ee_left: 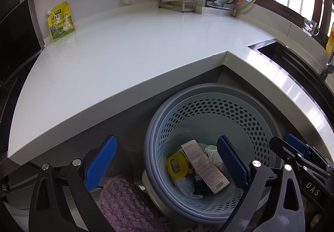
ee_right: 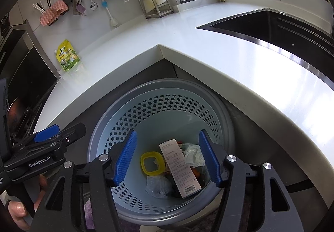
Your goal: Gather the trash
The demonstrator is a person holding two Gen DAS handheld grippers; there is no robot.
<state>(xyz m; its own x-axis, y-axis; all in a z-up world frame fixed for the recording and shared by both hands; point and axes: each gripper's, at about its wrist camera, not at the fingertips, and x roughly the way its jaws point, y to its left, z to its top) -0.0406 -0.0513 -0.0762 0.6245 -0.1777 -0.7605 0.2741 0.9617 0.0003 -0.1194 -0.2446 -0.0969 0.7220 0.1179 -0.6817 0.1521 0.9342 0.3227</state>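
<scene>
Trash in bin; both grippers released.
Left hand-held gripper (ee_left: 165, 163) and right hand-held gripper (ee_right: 167, 159) hover empty over the perforated bin (ee_right: 146, 107) beneath the table (ee_left: 125, 48); carton (ee_right: 180, 167), yellow ring (ee_right: 144, 161) and wrappers lie inside.

White L-shaped countertop (ee_left: 129, 48), yellow pouch (ee_left: 60, 21) upright at its back-left edge.

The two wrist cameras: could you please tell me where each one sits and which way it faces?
Left wrist: on the left gripper, angled down over the countertop edge into the perforated bin; both blue fingers show, with the right gripper alongside.
Right wrist: on the right gripper, directly above the bin; the left gripper and a hand show.
Shared: bin, barcoded box, yellow pouch.
</scene>
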